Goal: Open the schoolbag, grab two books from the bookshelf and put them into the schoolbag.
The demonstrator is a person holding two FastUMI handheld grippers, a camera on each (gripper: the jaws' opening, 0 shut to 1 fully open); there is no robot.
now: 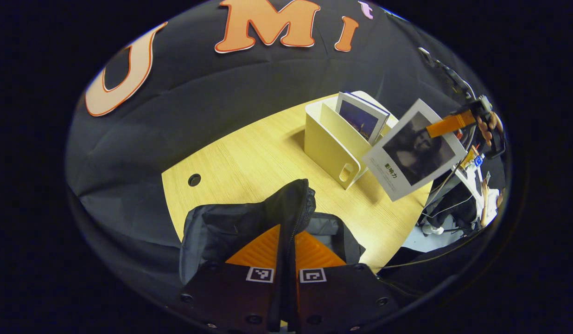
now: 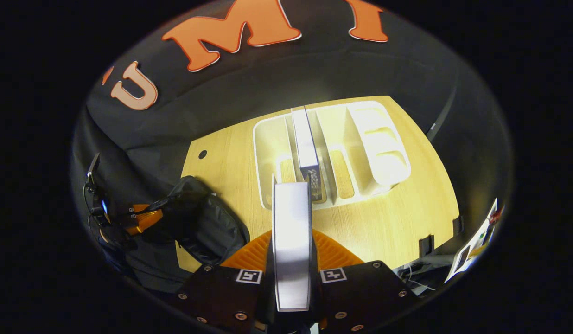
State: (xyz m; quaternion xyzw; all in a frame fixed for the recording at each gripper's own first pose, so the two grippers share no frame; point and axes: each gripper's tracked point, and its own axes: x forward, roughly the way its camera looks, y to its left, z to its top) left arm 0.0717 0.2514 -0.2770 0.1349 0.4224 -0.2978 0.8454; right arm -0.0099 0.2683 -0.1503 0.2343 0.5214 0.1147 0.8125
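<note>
A pale wooden surface (image 1: 249, 162) fills the middle of the left gripper view, with the black schoolbag (image 1: 221, 232) at its near edge, low in the frame; the same bag (image 2: 198, 218) sits at the lower left of the right gripper view. The white bookshelf (image 1: 333, 144) stands right of centre in the left gripper view, one book (image 1: 360, 118) upright in a slot. In the right gripper view the bookshelf (image 2: 333, 153) lies above centre, seen from over its dividers, and that book (image 2: 307, 148) stands in a middle slot. A second book (image 1: 414, 150) hangs in the air at the right of the left gripper view, just beside the shelf, gripped at its upper corner by the right gripper (image 1: 451, 123). In the right gripper view this book (image 2: 291, 246) runs edge-on up from the bottom, both fingers (image 2: 335, 255) pressed against it. The left gripper (image 1: 286, 253) has its fingers (image 1: 256, 253) closed on a raised fold of the schoolbag beside the zipper.
</note>
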